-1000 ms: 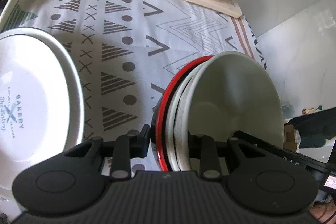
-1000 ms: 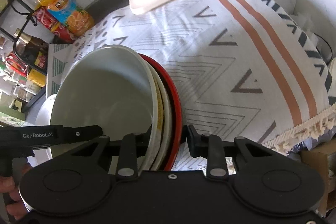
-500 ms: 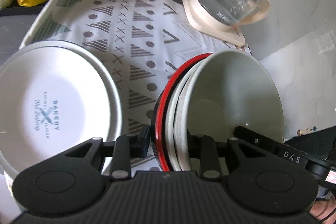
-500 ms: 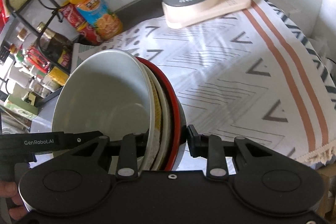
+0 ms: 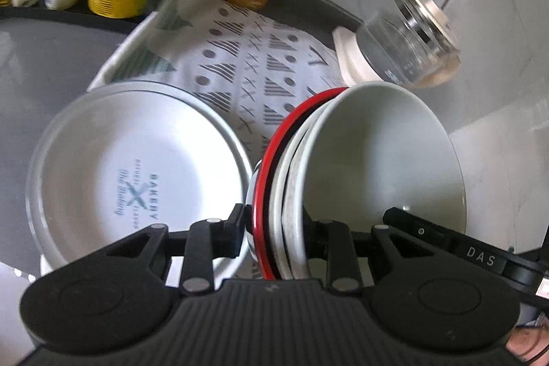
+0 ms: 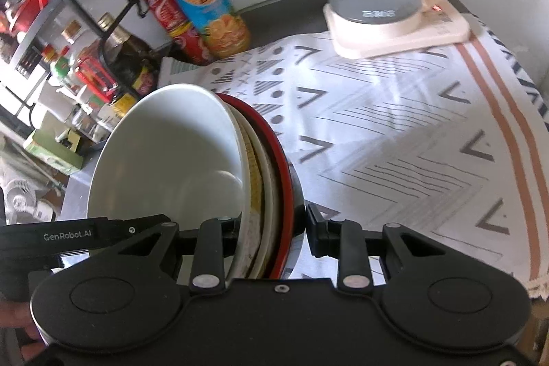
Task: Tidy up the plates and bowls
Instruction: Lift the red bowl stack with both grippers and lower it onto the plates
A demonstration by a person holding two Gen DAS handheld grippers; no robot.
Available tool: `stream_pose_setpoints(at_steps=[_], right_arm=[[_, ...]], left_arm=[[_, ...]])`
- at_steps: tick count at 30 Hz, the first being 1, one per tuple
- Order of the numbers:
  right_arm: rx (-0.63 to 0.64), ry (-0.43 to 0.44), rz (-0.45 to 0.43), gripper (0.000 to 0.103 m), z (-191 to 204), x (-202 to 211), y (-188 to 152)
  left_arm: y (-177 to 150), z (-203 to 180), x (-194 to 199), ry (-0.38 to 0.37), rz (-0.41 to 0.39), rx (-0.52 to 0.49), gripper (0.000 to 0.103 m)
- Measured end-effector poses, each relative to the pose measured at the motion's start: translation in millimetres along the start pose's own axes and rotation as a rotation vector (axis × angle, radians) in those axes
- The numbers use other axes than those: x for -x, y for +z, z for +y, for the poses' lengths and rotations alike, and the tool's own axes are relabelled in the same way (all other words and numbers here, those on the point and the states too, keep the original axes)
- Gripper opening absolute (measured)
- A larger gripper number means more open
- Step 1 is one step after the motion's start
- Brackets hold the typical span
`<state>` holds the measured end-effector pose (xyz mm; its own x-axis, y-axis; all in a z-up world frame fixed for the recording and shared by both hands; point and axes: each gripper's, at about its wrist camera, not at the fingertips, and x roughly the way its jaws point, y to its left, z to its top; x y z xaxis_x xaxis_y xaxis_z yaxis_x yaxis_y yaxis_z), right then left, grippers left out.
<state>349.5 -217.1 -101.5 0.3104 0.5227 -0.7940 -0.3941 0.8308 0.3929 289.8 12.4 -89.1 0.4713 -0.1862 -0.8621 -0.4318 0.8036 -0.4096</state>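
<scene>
White ceramic bowl nested in red-rimmed bowl stack (image 5: pixel 343 167), rims pinched by left gripper (image 5: pixel 278 228) and right gripper (image 6: pixel 271 225) jaws, right of the white printed plate (image 5: pixel 137 174).

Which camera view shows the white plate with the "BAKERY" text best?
The left wrist view: the white plate lies there whole, its print readable, beside the held bowl stack. The right wrist view does not show it; the stack blocks that side.

bowl stack (image 5: pixel 377 156) — white in red-rimmed, tilted, aloft | white plates (image 5: pixel 137 167) — flat on cloth
</scene>
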Motion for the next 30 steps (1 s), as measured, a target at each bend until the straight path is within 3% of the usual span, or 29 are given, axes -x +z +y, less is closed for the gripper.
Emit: stream_pose_setpoints(at_steps=[12,30], right_arm=[[0.084,0.044,0.045,0.029,45.0,-27.1,20.8],[0.129,0.101,0.174,0.029,91.1,-80.0,20.9]], left_arm=[[17.0,42.0,22.9,0.038,-0.045,0.069,0.028],[21.0,103.6,29.7,0.111,-0.027,0.188,0.028]])
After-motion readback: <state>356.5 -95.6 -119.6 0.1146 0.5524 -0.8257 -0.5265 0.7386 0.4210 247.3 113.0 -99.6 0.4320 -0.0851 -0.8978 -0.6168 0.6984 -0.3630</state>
